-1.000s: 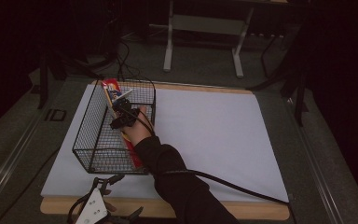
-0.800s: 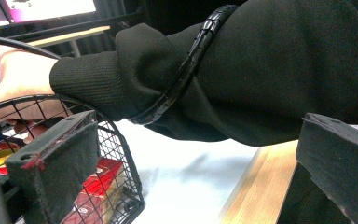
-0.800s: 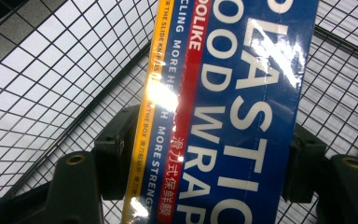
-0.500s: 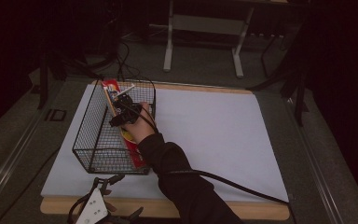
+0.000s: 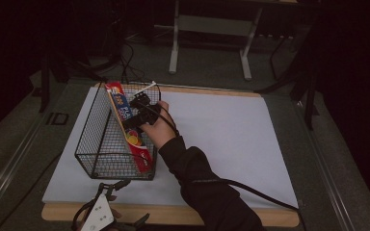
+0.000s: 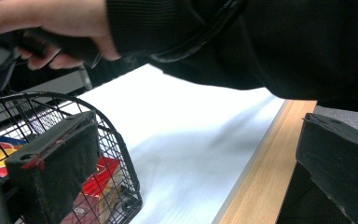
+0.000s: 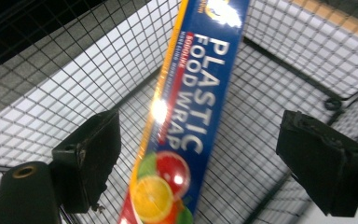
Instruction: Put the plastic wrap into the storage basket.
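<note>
A long blue and red plastic wrap box (image 5: 127, 127) leans inside a black wire basket (image 5: 94, 139) on the left of the table, along the basket's right side. My right gripper (image 5: 142, 113) hovers over the basket's right rim, held in a hand. In the right gripper view its jaws stand wide open, and the box (image 7: 186, 116) lies beyond them, untouched. My left gripper (image 5: 107, 215) rests at the table's front edge, near the basket's front corner (image 6: 121, 149). It is open with nothing between its pads (image 6: 60, 163).
White paper (image 5: 221, 139) covers the wooden tabletop, bare to the right of the basket. The right sleeve and its trailing cable (image 5: 255, 192) cross the front middle. A metal stand (image 5: 207, 29) is on the floor beyond the table.
My right gripper has shifted a little to the right and towards the basket's far end. The box stays leaning in the basket. The left gripper has not moved.
</note>
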Motion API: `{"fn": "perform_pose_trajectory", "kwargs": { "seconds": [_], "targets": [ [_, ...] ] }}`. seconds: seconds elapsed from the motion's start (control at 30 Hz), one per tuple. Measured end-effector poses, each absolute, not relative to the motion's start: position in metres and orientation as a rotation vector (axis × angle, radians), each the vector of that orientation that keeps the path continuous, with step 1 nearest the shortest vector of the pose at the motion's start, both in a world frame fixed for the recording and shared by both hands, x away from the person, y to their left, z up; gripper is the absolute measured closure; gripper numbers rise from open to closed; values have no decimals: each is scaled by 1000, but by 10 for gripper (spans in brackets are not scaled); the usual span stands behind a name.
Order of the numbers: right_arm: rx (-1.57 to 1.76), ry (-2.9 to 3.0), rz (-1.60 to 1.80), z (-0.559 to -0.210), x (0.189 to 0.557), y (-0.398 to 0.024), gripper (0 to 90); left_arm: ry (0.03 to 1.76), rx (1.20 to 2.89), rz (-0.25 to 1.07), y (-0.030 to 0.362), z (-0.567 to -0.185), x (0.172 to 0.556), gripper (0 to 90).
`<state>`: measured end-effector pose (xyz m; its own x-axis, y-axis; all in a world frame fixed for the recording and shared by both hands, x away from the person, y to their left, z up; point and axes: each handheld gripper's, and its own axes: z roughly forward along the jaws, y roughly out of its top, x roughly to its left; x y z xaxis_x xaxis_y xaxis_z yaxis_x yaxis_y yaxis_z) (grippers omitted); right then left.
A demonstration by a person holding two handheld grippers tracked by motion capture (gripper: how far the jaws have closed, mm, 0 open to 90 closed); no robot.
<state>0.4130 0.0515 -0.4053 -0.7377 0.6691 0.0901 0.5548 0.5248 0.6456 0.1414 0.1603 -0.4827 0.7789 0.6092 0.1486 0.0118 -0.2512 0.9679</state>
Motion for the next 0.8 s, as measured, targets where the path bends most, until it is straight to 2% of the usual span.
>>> {"fn": "perform_pose_trajectory", "kwargs": {
  "seconds": [0.43,0.8],
  "targets": [
    [1002,2550,1027,-396,405,-1,142,492,1759,600,158,-484,144,2],
    [1022,2469,1111,-390,401,-63,153,494,1763,597,156,-485,145,2]
  ]
}}
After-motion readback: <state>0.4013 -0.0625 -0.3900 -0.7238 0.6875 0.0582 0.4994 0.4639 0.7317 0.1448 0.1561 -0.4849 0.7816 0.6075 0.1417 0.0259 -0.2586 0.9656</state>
